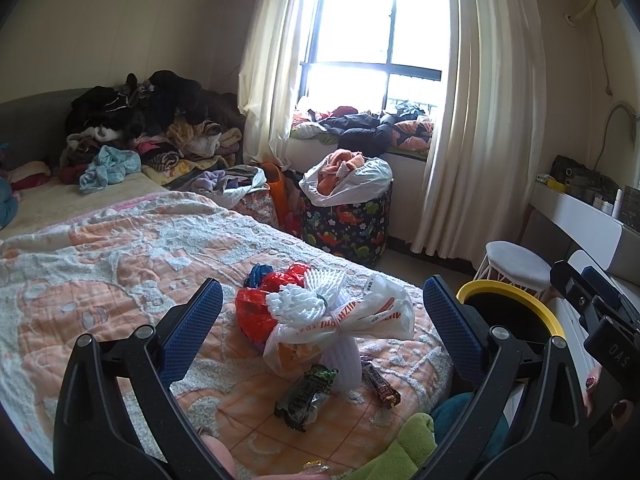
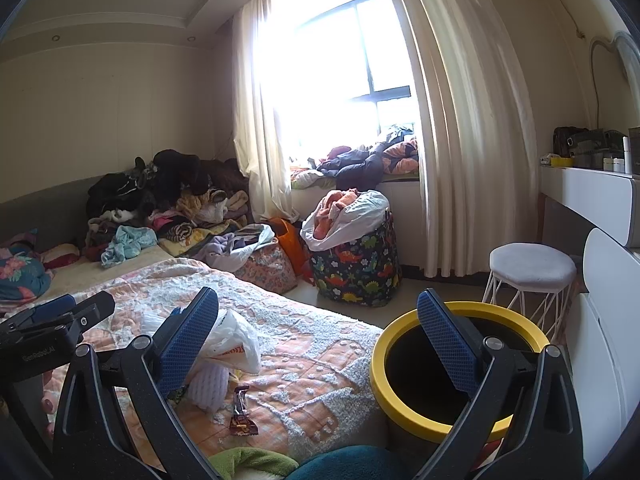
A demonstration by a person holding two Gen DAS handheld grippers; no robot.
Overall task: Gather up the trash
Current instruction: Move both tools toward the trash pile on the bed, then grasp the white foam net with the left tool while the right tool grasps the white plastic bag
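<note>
A heap of trash lies on the orange and white bedspread (image 1: pixel 100 264): a white plastic bag (image 1: pixel 360 316), a red bag (image 1: pixel 256 312), white foam netting (image 1: pixel 300 300), a green-black wrapper (image 1: pixel 308 392) and a brown snack wrapper (image 1: pixel 380 380). My left gripper (image 1: pixel 322 304) is open and empty, with its jaws either side of the heap. My right gripper (image 2: pixel 318 318) is open and empty, over the bed edge beside a yellow-rimmed black bin (image 2: pixel 452 368). The white bag (image 2: pixel 232 340) and brown wrapper (image 2: pixel 242 412) also show in the right wrist view.
A dinosaur-print hamper (image 2: pixel 356 264) stuffed with clothes stands by the window. Clothes are piled on the far bed corner (image 1: pixel 152 128). A white stool (image 2: pixel 532 268) and a white dresser (image 2: pixel 592 192) stand at the right. Green and teal cushions (image 1: pixel 416 436) lie in the foreground.
</note>
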